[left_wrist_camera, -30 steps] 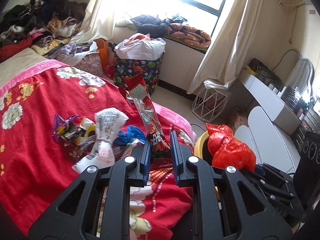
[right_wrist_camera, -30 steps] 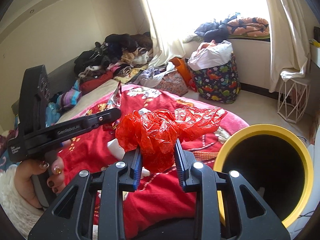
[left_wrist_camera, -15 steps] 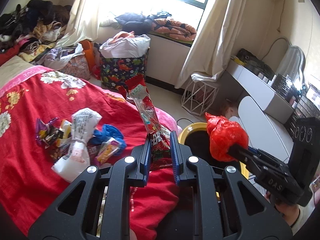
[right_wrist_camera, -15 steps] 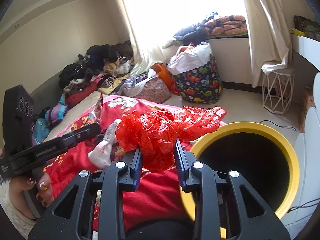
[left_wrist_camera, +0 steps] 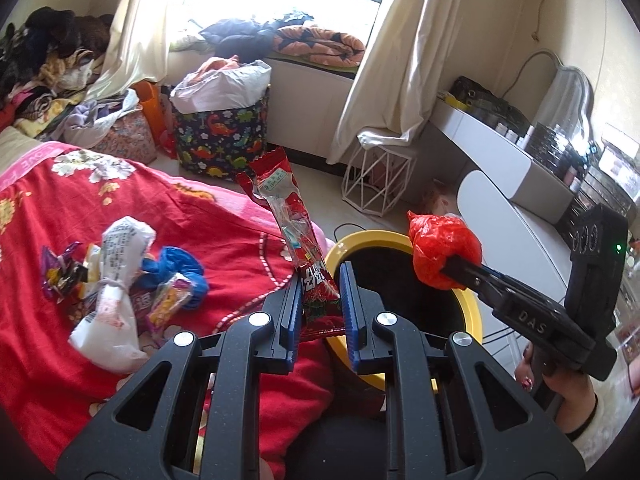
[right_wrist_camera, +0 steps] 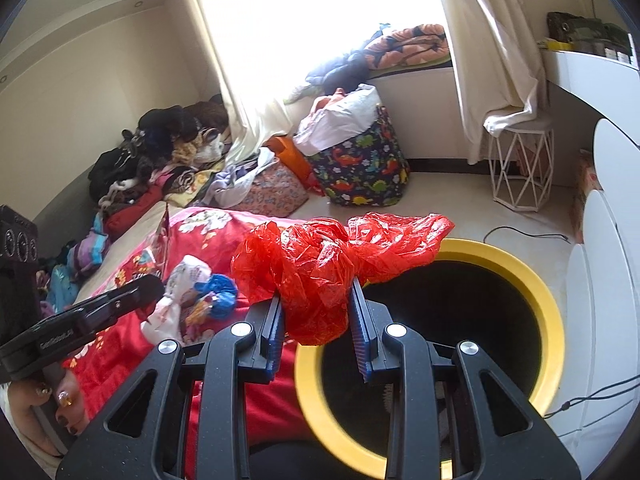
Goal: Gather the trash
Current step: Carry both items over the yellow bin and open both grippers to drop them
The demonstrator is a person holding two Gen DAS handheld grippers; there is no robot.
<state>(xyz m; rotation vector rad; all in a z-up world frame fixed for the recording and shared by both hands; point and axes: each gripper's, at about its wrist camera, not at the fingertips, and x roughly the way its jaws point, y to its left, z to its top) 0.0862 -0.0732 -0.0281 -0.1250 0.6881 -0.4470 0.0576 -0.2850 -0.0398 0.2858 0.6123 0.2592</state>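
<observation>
My left gripper (left_wrist_camera: 320,304) is shut on a long red snack wrapper (left_wrist_camera: 292,220) that stands up from its jaws, at the near rim of the yellow-rimmed black bin (left_wrist_camera: 472,312). My right gripper (right_wrist_camera: 318,312) is shut on a crumpled red plastic bag (right_wrist_camera: 332,264) and holds it over the bin's left rim (right_wrist_camera: 552,320). The bag (left_wrist_camera: 442,248) also shows in the left wrist view, above the bin. A pile of wrappers lies on the red bedspread (left_wrist_camera: 60,360): a white bag (left_wrist_camera: 116,280), a blue bag (left_wrist_camera: 176,268), small packets (left_wrist_camera: 64,272).
A dinosaur-print hamper (left_wrist_camera: 224,140) and a white wire stool (left_wrist_camera: 380,184) stand on the floor by the window. A white desk (left_wrist_camera: 500,156) and chair (left_wrist_camera: 520,248) are right of the bin. Clothes are heaped at the far left.
Both grippers have swung right, from over the bed toward the bin. The red bag now hangs over the bin's opening and the wrapper is at its rim.
</observation>
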